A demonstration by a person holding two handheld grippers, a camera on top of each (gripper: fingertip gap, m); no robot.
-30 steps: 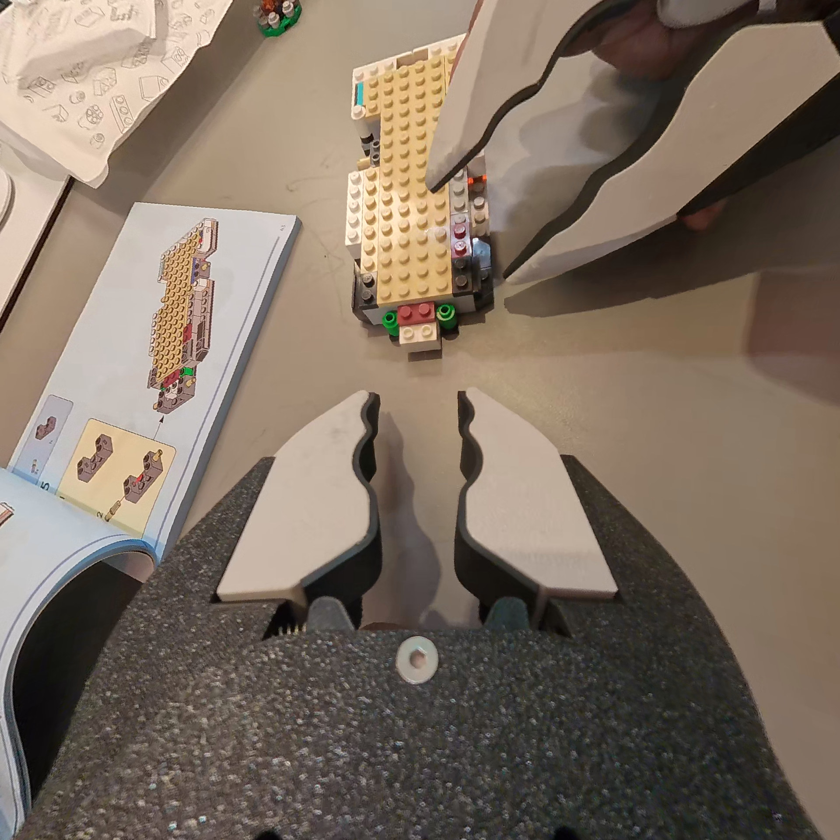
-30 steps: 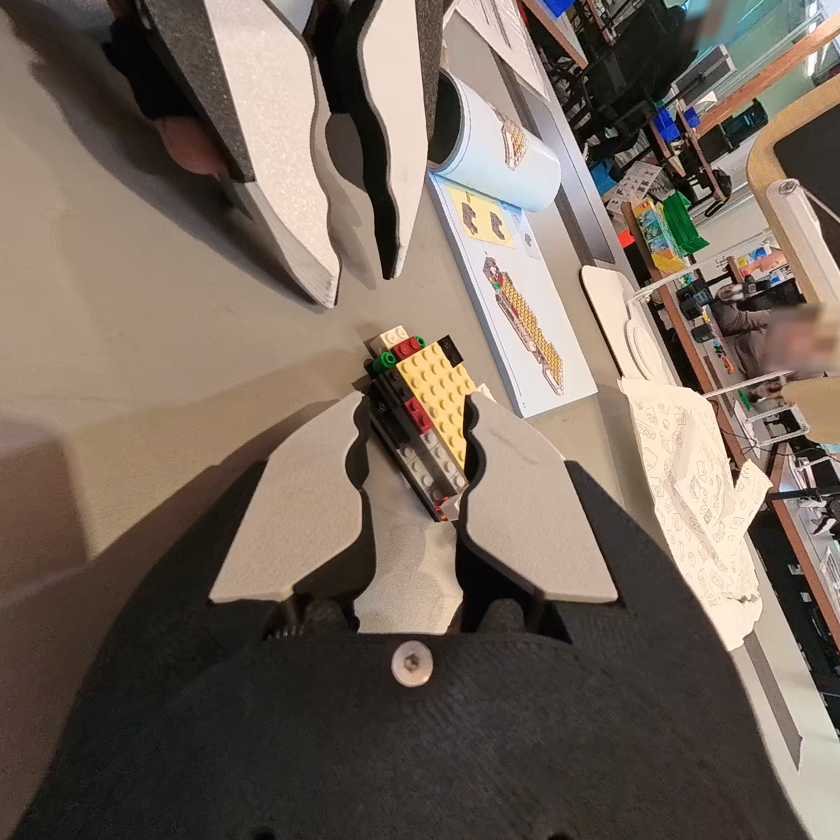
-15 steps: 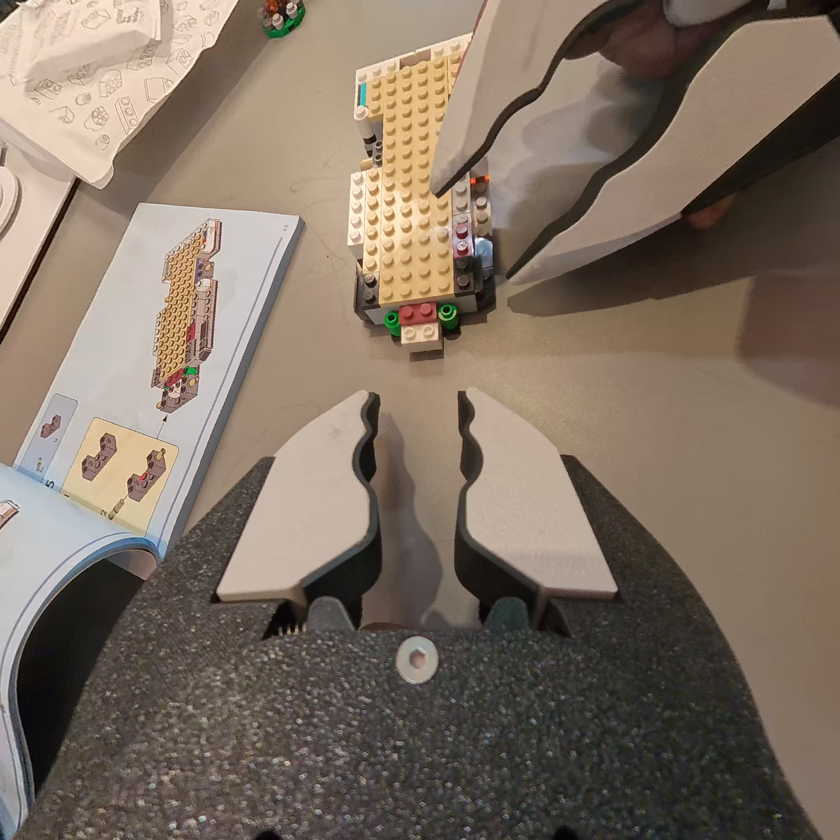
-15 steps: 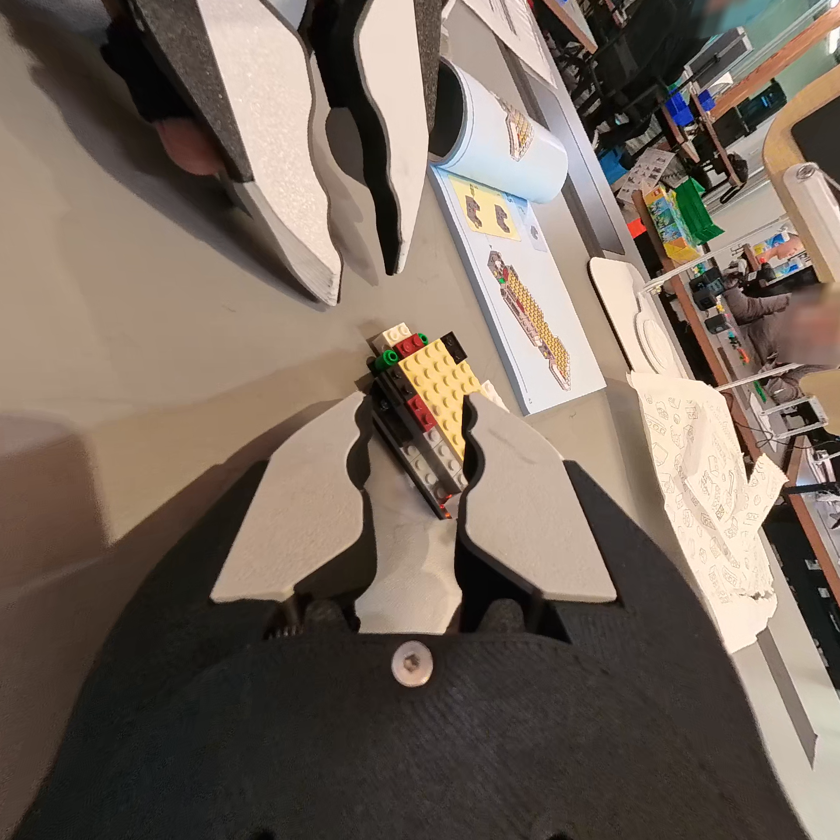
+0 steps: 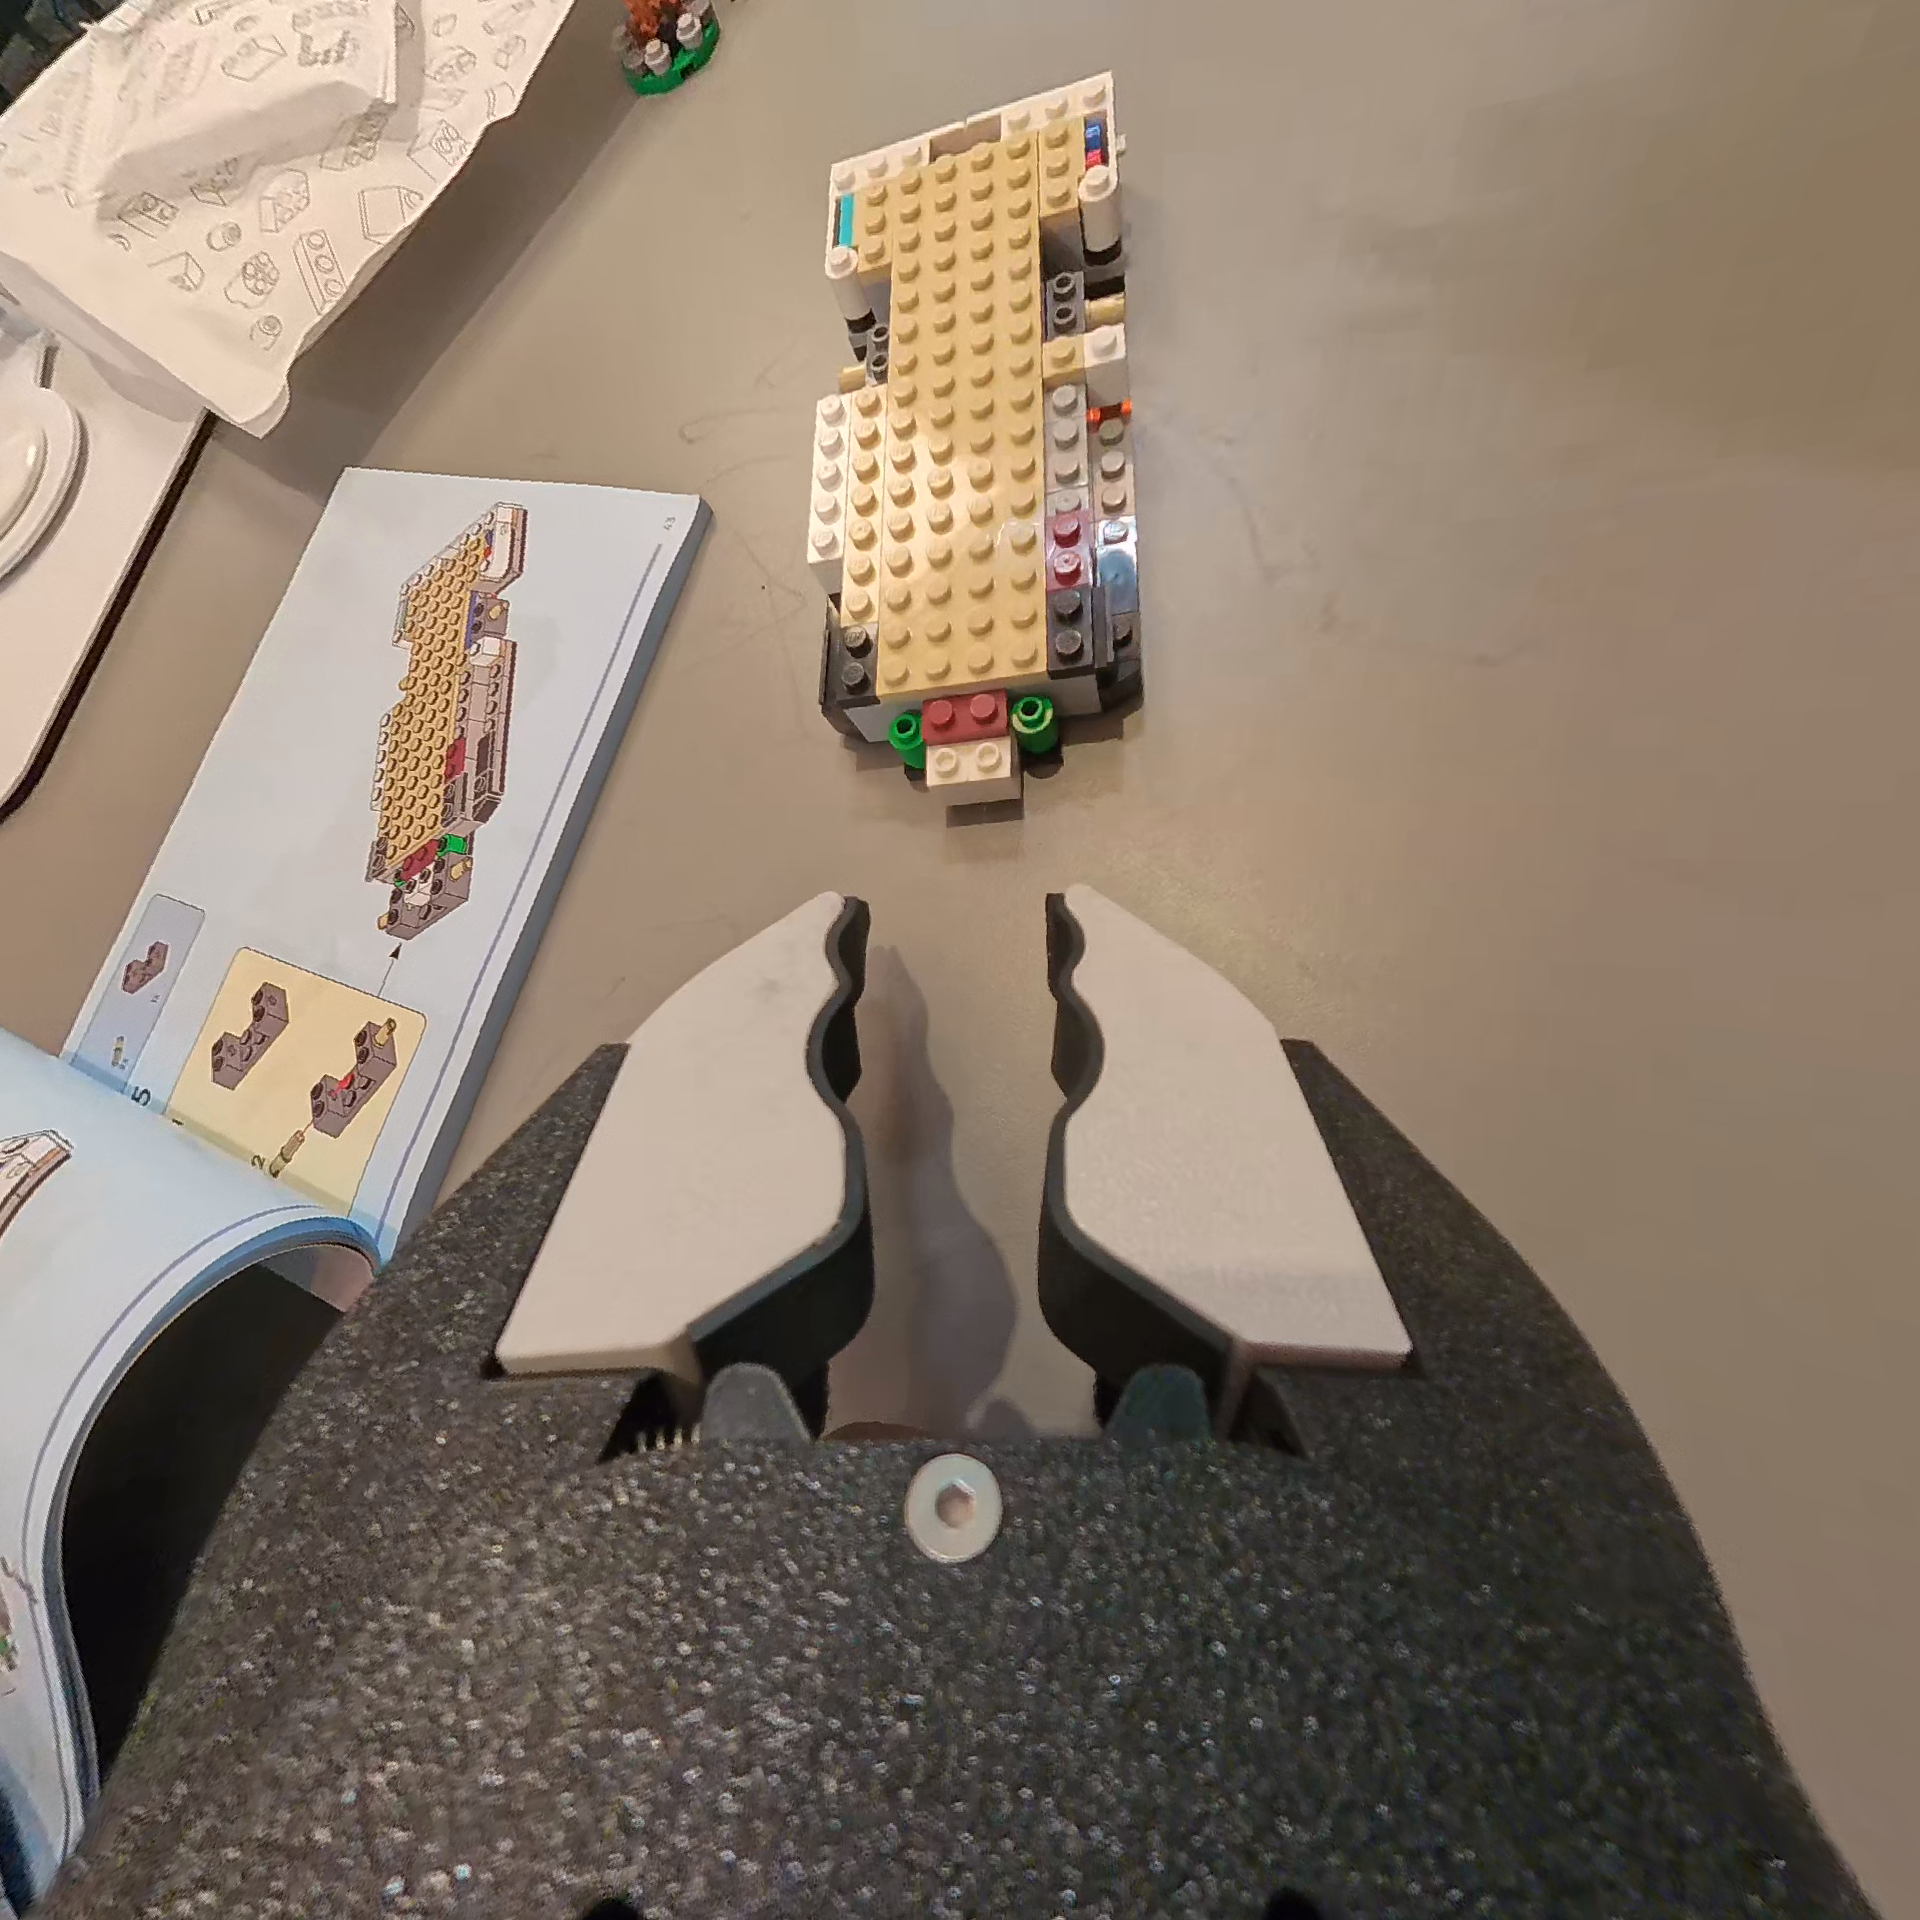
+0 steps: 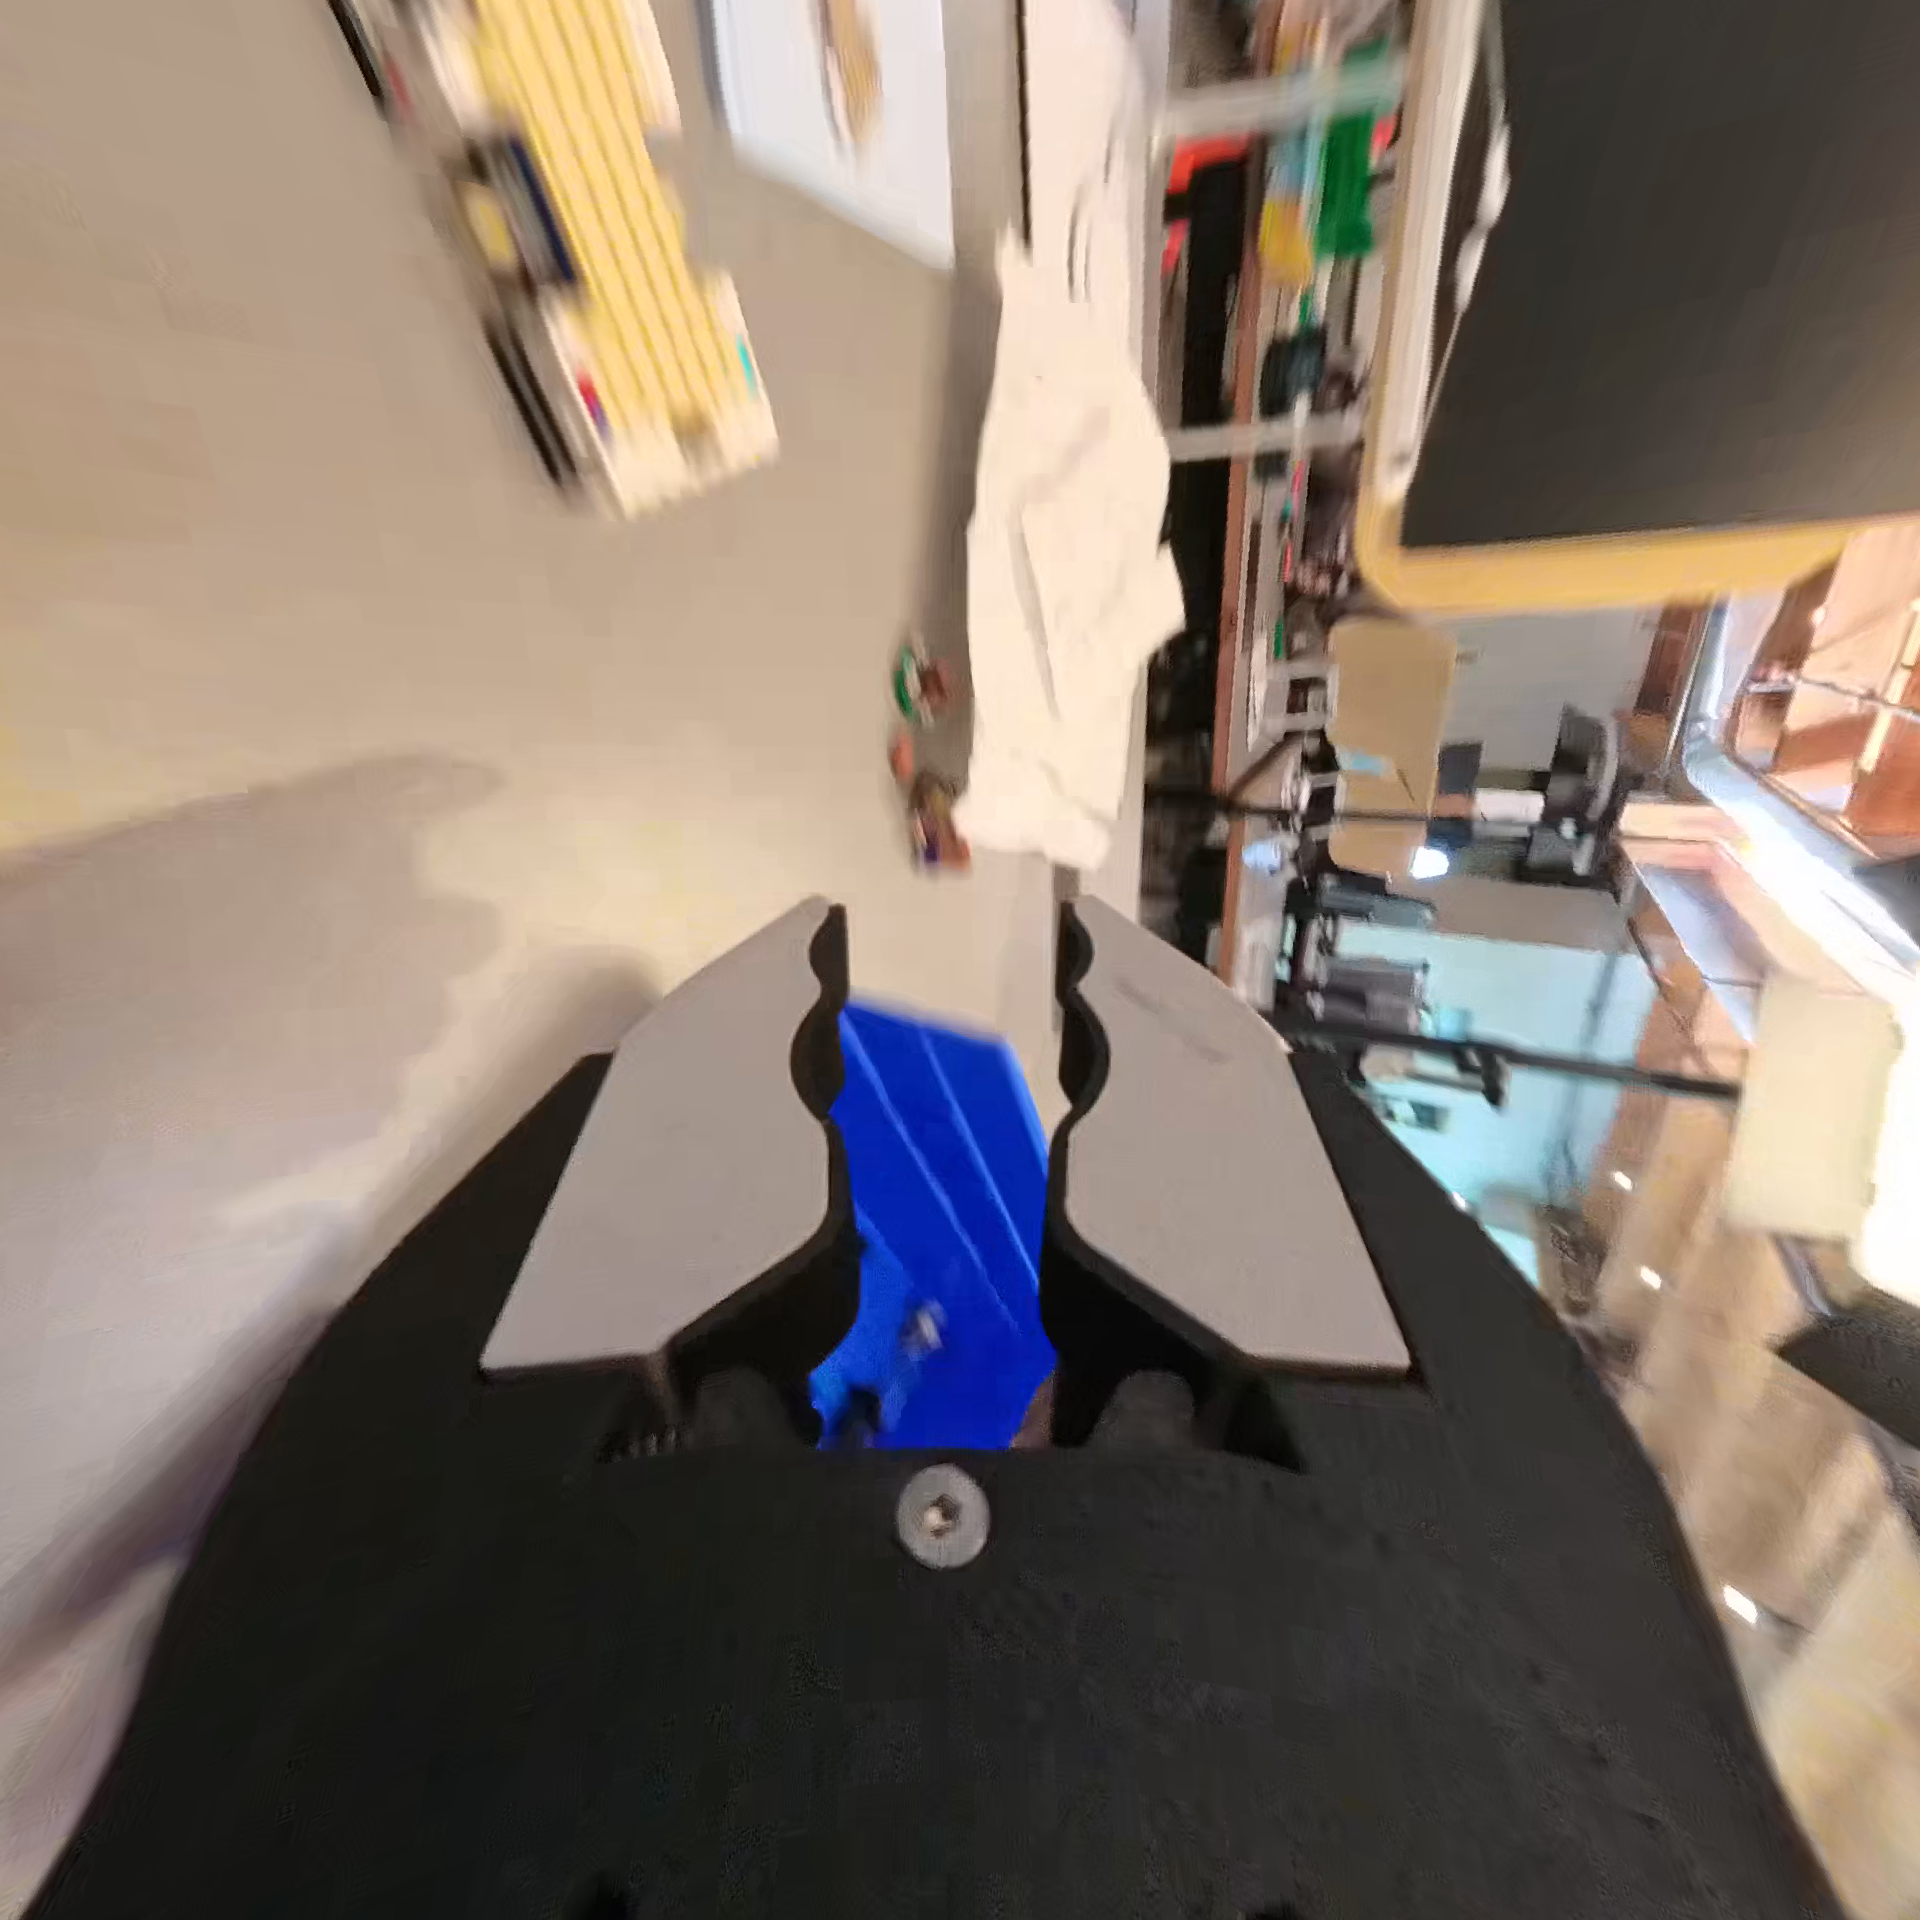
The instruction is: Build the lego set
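We see one brick model [image 5: 971, 436] on the worktop [image 5: 1455, 727] just ahead of the left hand-held gripper [image 5: 956, 914], whose fingers stand apart on nothing; it looks light, rigid and apt to shed pieces, best taken by its long sides. The right hand-held gripper [image 6: 951, 925] is also parted and bare, a blurred blue bin [image 6: 935, 1164] beyond it. One open booklet [image 5: 343, 831] lies left.

Right wrist view badly smeared: brick model [image 6: 623, 260] reduced to yellow streaks, small pieces [image 6: 925, 748] by the white paper [image 6: 1060, 623] unreadable. Blue thing [image 6: 935, 1195] behind the jaws, kind unclear, lower part hidden by the gripper body. Booklet [image 5: 312, 935] cut off left; white tray [image 5: 42, 468] barely in.
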